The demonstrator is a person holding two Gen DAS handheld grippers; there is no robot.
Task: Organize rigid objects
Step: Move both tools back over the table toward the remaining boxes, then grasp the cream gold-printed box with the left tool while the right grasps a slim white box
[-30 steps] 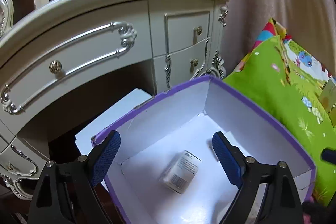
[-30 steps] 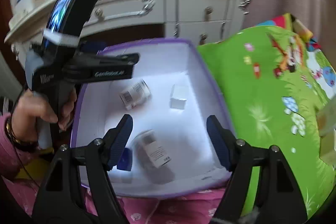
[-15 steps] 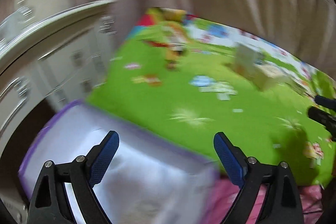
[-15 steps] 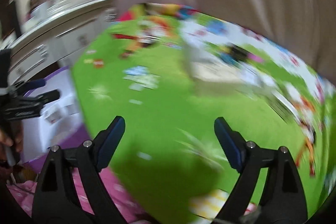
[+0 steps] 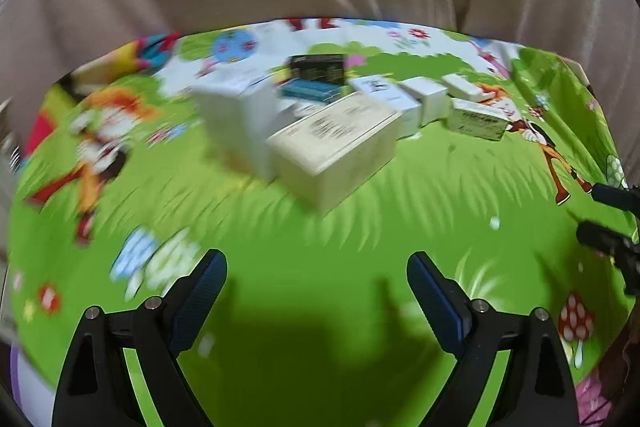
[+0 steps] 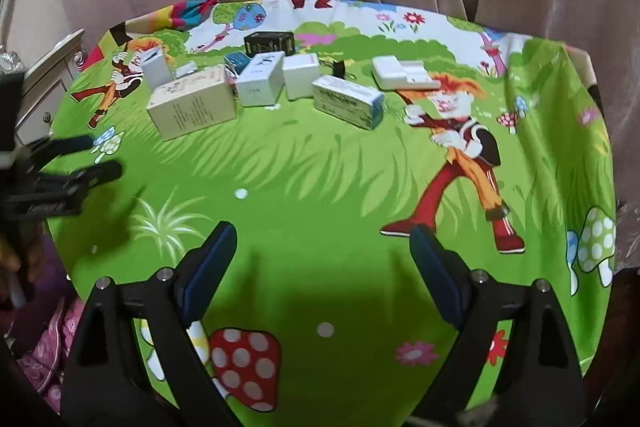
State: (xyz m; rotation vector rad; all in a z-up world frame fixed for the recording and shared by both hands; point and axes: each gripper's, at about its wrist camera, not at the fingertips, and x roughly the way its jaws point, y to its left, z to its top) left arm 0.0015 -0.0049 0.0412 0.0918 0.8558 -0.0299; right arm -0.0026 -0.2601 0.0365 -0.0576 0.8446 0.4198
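Both our grippers have swung from the purple bin to the green mat (image 6: pixel 320 187), left gripper (image 5: pixel 316 291) and right gripper (image 6: pixel 322 259) spread wide and empty, so farther ahead the boxes (image 6: pixel 192 103) cluster awaiting our next pick.

Print on the cream box (image 6: pixel 192 103) is too blurred to read.
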